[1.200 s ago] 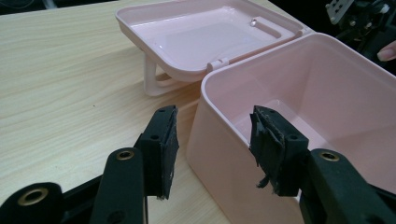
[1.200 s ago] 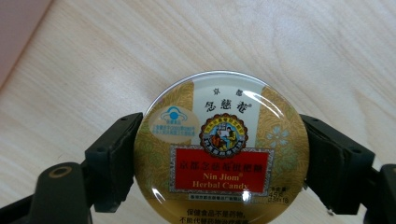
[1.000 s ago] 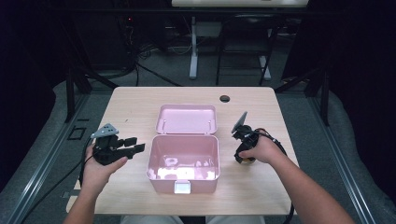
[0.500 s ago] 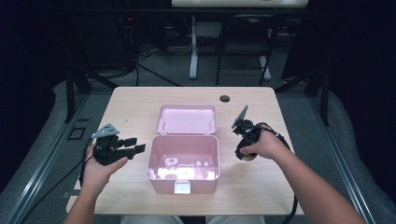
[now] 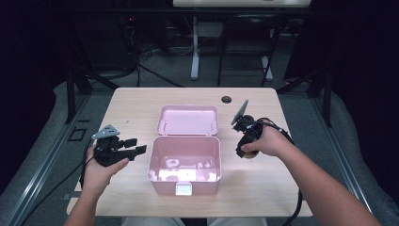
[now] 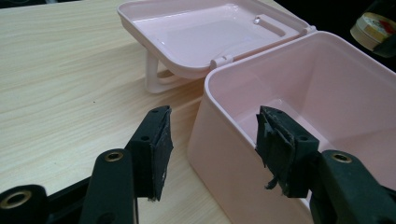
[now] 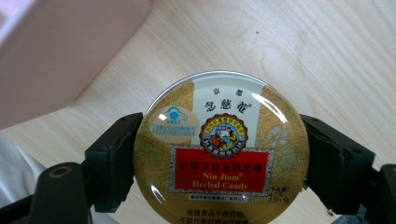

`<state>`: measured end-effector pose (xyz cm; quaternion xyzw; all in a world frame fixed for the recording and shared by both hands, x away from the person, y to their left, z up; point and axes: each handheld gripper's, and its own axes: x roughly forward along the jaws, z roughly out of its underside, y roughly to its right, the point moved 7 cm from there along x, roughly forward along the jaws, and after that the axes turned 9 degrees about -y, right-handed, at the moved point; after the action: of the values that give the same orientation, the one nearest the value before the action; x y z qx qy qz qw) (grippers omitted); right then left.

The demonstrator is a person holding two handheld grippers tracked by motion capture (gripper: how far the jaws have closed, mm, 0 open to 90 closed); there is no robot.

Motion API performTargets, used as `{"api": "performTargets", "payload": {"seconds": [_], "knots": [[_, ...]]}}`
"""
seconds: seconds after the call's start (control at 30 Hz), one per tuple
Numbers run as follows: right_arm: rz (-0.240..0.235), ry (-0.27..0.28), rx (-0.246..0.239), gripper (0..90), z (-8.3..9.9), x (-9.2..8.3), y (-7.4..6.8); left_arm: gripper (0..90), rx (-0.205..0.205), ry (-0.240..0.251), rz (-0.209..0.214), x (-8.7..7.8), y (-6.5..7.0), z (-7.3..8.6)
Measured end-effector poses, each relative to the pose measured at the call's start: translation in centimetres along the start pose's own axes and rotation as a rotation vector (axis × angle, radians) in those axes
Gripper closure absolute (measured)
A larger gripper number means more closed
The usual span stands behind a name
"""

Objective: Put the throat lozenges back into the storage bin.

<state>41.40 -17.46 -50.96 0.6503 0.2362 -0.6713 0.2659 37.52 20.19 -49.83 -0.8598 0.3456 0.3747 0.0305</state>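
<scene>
Wooden table (image 5: 141, 108) — candy tin (image 7: 221, 149) clamped between right gripper (image 7: 221, 161) fingers (image 7: 114, 158).

Round candy tin (image 7: 221, 149) (gold, jaw-clamped)

Looks like a lab/recording rig: lone wooden table (image 5: 141, 106) in a dark room, black metal frame legs (image 5: 70, 87) around it, loose cables (image 5: 155, 77) on grey floor (image 5: 47, 150).

Glossy pink plastic box (image 5: 186, 165), shiny printed metal tin (image 7: 221, 149), matt pale wood-grain table (image 5: 136, 101).
</scene>
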Motion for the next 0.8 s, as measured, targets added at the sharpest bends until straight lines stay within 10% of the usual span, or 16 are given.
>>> {"api": "performTargets", "payload": {"seconds": [0.43,0.8], "knots": [[-0.006,0.004,-0.064,19.9,-0.3,-1.9,-1.1,45.2,0.001,0.002,-0.001,-0.1,-0.1,0.0],[0.012,0.017,-0.232,19.9,-0.8,-2.5,-2.3,45.3,0.001,-0.005,0.000,0.0,-0.2,0.1]]}}
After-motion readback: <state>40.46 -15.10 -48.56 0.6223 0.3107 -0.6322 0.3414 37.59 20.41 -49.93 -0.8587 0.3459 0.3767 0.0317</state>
